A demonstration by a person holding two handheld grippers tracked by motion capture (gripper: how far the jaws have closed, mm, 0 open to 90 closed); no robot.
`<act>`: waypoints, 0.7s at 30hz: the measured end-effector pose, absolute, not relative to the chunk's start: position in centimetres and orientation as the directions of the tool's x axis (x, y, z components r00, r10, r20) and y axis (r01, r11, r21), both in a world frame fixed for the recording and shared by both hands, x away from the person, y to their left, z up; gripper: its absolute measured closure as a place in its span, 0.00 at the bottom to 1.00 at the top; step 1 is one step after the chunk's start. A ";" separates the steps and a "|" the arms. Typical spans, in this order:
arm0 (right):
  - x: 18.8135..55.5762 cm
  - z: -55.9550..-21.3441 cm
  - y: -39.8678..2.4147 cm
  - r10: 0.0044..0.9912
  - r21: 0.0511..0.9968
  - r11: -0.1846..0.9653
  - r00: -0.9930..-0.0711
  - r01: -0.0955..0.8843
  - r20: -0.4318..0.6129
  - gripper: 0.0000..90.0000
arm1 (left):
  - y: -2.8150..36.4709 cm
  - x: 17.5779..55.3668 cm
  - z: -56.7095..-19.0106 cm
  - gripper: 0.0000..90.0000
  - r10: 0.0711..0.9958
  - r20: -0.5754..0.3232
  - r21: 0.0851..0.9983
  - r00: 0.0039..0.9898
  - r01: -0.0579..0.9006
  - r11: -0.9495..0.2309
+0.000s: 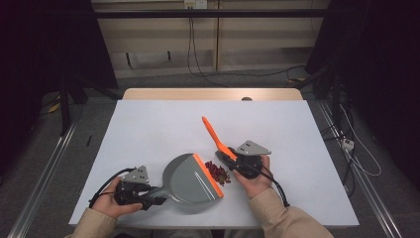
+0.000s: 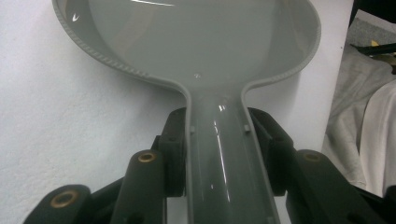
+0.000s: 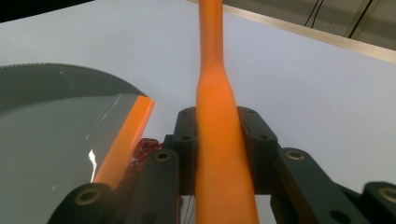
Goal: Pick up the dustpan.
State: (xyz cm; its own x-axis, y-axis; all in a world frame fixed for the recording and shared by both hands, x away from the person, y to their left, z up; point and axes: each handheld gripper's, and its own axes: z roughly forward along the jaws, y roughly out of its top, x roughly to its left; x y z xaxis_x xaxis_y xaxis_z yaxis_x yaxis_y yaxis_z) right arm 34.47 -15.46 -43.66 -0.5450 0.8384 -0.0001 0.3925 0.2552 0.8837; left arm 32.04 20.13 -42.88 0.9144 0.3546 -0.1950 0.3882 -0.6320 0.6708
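Plainly, grey dustpan (image 1: 190, 179) has an orange lip.

No legible text, labels, brands or numbers anywhere: nothing printed on the grey dustpan (image 1: 190, 179), orange brush handle (image 1: 214, 135) or white table (image 1: 148, 129). Wall outlet at 12 o'clock too small to read.

grey plastic dustpan with orange lip (image 1: 190, 179): flat on table, handle left | orange-handled brush (image 1: 216, 137): tilted, handle pointing away | dark red scraps (image 1: 218, 172): heaped touching the lip
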 end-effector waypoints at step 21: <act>33.8 -43.7 -14.1 0.838 0.882 0.277 -0.545 0.381 -0.028 0.79 | 20.2 32.1 -43.0 0.68 0.360 -0.195 0.663 0.912 0.393 -0.637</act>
State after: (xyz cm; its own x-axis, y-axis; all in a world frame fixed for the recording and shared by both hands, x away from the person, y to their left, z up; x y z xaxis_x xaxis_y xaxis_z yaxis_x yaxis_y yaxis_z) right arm 33.81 -14.09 -43.73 -0.5451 0.8379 -0.0281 0.3808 0.2774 0.8821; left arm 32.07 20.17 -42.96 0.9125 0.3597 -0.1950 0.3929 -0.6374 0.6629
